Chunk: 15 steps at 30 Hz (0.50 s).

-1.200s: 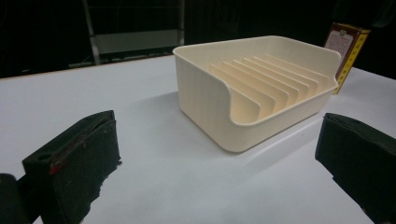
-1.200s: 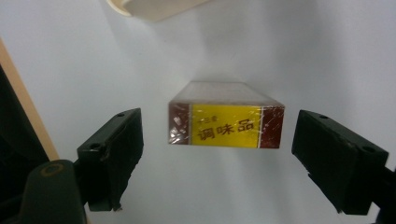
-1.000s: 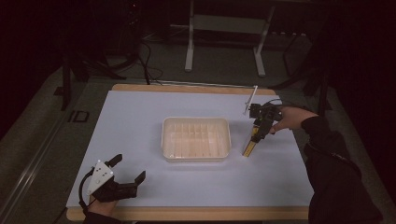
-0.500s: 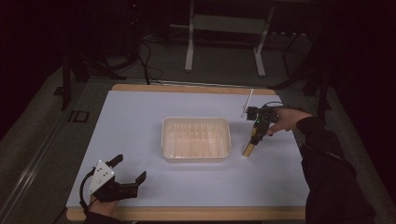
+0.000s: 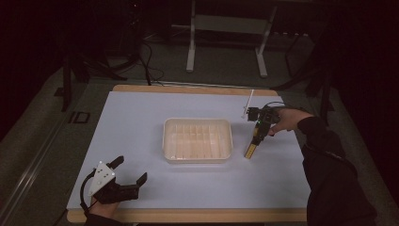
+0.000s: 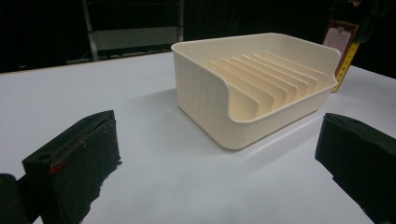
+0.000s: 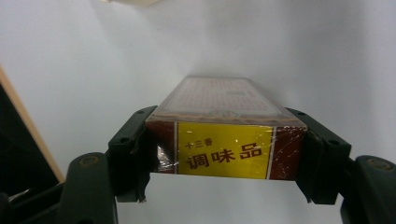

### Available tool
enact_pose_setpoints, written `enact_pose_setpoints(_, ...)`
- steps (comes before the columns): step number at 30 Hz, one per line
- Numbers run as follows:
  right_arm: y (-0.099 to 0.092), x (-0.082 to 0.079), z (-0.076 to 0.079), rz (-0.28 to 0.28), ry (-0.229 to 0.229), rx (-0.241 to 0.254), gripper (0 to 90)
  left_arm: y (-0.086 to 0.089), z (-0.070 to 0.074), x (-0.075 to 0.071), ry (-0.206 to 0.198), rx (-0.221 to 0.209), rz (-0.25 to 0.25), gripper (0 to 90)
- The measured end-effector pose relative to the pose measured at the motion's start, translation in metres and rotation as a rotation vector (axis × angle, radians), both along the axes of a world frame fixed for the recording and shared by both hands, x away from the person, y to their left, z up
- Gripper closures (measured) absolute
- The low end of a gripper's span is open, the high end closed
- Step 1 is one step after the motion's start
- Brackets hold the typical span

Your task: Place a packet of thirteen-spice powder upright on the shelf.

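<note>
A brown and yellow seasoning box (image 5: 251,147) stands on one end, leaning, on the white table (image 5: 131,122) just right of a cream ribbed tray (image 5: 197,121). My right gripper (image 5: 258,133) comes down on the box's upper end. Its jaws have just been closing, and in the right gripper view both pads press the brown sides of the box (image 7: 224,100) held by that gripper (image 7: 225,140). My left gripper (image 5: 131,170) rests near the front left corner, open with nothing between its jaws. The left gripper (image 6: 217,163) faces the tray (image 6: 201,88) and the box (image 6: 343,46) beyond it.
A thin white stick (image 5: 249,101) lies on the table just beyond the right hand. The wooden table edge (image 5: 188,215) runs along the front. Metal stand legs (image 5: 190,42) and cables sit on the dark floor behind.
The right gripper has shifted slightly toward the far side at the box's top end. The box's lower end stays on the table. The left gripper has not moved.
</note>
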State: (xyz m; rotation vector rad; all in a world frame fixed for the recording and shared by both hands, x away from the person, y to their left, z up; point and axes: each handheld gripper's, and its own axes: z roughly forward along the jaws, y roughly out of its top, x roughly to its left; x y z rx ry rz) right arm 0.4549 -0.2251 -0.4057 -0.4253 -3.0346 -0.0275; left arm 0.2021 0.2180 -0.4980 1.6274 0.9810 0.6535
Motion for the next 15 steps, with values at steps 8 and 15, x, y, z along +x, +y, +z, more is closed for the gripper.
enact_pose_setpoints(8,0.0,-0.006,0.011,0.083,-0.006,0.01,31.4,0.0,0.0,0.0,0.001,-0.004,0.004,0.0)
enact_pose_setpoints(15,-0.002,-0.016,0.024,0.184,-0.034,0.005,31.5,0.001,0.0,0.001,0.003,-0.001,0.006,0.0)
